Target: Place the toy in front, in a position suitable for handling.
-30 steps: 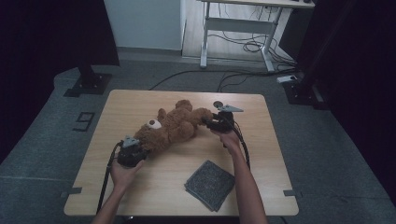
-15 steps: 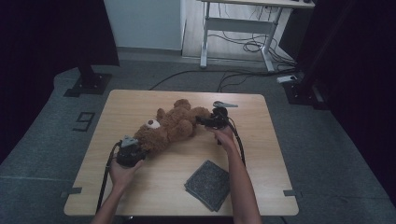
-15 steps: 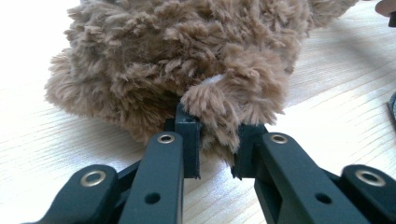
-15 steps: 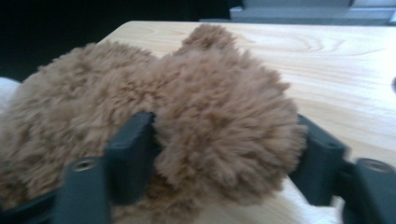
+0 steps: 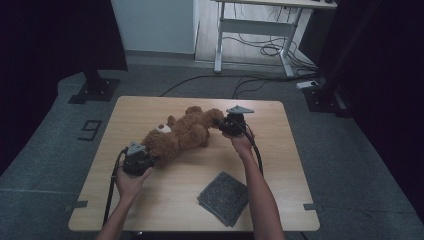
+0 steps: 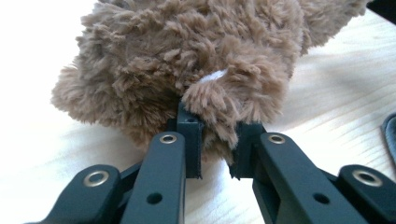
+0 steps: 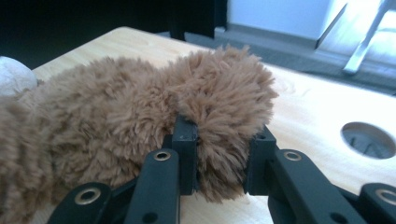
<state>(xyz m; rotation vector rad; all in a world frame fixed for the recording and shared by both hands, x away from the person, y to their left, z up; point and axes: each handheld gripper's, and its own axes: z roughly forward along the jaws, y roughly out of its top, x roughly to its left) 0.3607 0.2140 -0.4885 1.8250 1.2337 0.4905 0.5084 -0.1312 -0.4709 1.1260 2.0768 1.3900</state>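
A brown teddy bear (image 5: 185,135) lies across the middle of the wooden table (image 5: 280,165), its white muzzle facing up. My left gripper (image 5: 151,158) is at the bear's near left end. In the left gripper view it (image 6: 215,140) is shut on a tuft of fur with a white tag, and its jaws have just closed a little further. My right gripper (image 5: 221,125) is at the bear's far right end. In the right gripper view it (image 7: 219,154) has just been closing and its pads now squeeze a round furry paw (image 7: 224,102).
A folded grey cloth (image 5: 223,197) lies near the table's front right. A round hole (image 7: 369,140) is cut into the tabletop beyond the paw. A white desk frame (image 5: 255,30) and floor cables stand behind the table.
The right gripper's jaws have gone from open beside the bear's paw to shut on it, and the hand lifted slightly. The left hand and the bear's body have stayed put.
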